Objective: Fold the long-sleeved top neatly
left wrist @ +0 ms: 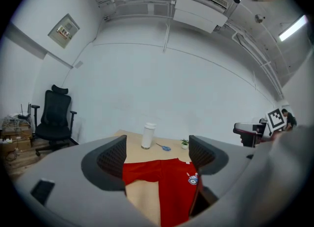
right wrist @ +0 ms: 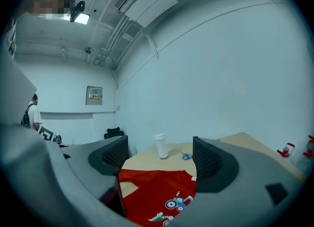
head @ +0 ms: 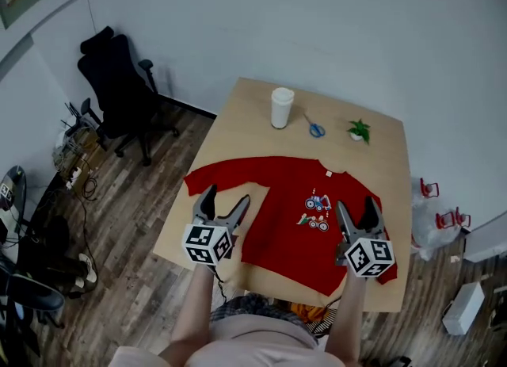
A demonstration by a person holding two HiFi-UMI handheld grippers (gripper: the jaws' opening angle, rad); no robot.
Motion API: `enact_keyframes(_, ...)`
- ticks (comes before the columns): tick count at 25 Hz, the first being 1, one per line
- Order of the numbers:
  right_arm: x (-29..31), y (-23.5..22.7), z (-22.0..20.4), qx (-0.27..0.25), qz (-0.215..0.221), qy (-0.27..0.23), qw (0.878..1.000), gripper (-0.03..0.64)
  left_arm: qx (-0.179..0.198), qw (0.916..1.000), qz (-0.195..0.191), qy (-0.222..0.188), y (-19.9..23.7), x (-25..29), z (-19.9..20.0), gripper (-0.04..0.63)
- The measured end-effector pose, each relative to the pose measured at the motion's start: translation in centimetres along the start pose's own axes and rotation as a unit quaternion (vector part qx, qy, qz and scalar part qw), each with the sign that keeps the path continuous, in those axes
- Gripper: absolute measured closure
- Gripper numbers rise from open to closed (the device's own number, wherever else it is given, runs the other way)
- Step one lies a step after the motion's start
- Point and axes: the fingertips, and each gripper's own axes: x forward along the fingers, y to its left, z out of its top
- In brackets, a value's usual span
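A red long-sleeved top with a small tractor print lies flat on the wooden table, collar toward the far side, one sleeve spread left. My left gripper hovers open above the left sleeve near the table's front edge. My right gripper hovers open over the top's right side. In the left gripper view the top shows between the empty jaws of that gripper. The right gripper view shows the top below its gripper's wide, empty jaws.
At the far side of the table stand a white cup, blue scissors and a small green plant. A black office chair stands left of the table on the wood floor. Boxes and red items lie at right.
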Motion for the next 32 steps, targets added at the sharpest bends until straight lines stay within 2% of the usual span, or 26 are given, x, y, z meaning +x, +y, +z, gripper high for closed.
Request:
enact_keyframes(5, 5.3, 4.5, -1.2, -0.009, 0.068, 0.023, 0.997, 0.218, -0.006, 0.9981, 0.062, 0.004, 4.6, -2.2, -0.4, 0.209)
enact_keyframes(11, 11.4, 9.4, -3.4, -0.015, 0.134, 0.058, 0.989, 0.216, -0.011, 0.9915, 0.129, 0.018, 10.4, -3.2, -1.6, 0.209)
enact_keyframes(22, 23.3, 16.6, -9.0, -0.018, 0.209, 0.112, 0.971, 0.218, -0.046, 0.9779, 0.190, 0.073, 19.2, 1.5, -5.9, 0.212)
enact_keyframes(26, 26.8, 18.0, -11.5, -0.018, 0.222, 0.135, 0.965, 0.218, -0.064, 0.9694, 0.215, 0.100, 21.5, 2.4, -8.1, 0.227)
enact_keyframes(32, 29.0, 20.0, -17.1, -0.025, 0.234, 0.181, 0.955, 0.219, -0.092, 0.9521, 0.249, 0.152, 24.1, 2.7, -12.3, 0.258)
